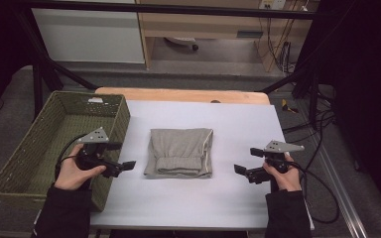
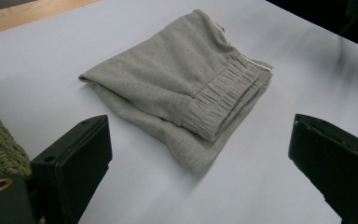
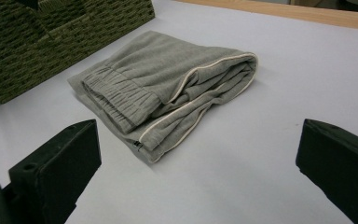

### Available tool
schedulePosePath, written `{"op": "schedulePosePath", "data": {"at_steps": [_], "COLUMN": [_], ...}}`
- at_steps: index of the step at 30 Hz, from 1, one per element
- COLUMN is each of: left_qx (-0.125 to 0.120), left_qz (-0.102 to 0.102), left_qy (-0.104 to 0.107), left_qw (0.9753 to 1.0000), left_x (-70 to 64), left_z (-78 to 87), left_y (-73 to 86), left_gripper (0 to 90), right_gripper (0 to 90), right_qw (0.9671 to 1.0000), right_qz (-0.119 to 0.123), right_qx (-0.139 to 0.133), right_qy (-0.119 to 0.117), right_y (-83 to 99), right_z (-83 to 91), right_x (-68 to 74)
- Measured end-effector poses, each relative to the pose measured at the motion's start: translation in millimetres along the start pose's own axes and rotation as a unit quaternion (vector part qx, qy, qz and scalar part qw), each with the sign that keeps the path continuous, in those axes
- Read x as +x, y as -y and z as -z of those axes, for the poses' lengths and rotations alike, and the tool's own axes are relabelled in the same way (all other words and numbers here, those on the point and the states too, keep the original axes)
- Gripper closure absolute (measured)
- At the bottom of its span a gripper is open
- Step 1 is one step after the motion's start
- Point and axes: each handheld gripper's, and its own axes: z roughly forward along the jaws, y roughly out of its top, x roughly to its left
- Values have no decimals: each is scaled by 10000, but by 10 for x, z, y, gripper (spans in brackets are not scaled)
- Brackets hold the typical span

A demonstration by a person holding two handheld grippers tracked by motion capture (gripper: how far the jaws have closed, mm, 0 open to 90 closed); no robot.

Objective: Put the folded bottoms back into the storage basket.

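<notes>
Squarely folded grey trousers (image 1: 179, 151), waistband nearest

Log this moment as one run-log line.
left hand-held gripper: open, empty | right hand-held gripper: open, empty | folded grey garment: between them, untouched | basket: left

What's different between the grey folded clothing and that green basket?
The folded grey garment is soft knit cloth lying flat mid-table; the green basket is stiff woven wicker with upright walls at the table's left edge. The garment lies between the left gripper and right gripper; the basket sits beside the left one. Neither is held.
</notes>
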Motion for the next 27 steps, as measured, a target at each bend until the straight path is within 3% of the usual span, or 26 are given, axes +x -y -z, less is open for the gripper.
{"op": "schedulePosePath", "data": {"at_steps": [27], "left_qx": [-17], "left_qz": [11], "left_qy": [-118], "left_qw": [9999], "left_x": [4], "left_z": [10], "left_y": [-45], "left_gripper": [54], "right_gripper": [4], "right_qw": [10000], "right_qz": [-22], "right_qx": [11], "right_qy": [13], "right_y": [4], "right_z": [-7], "right_x": [-6]}}
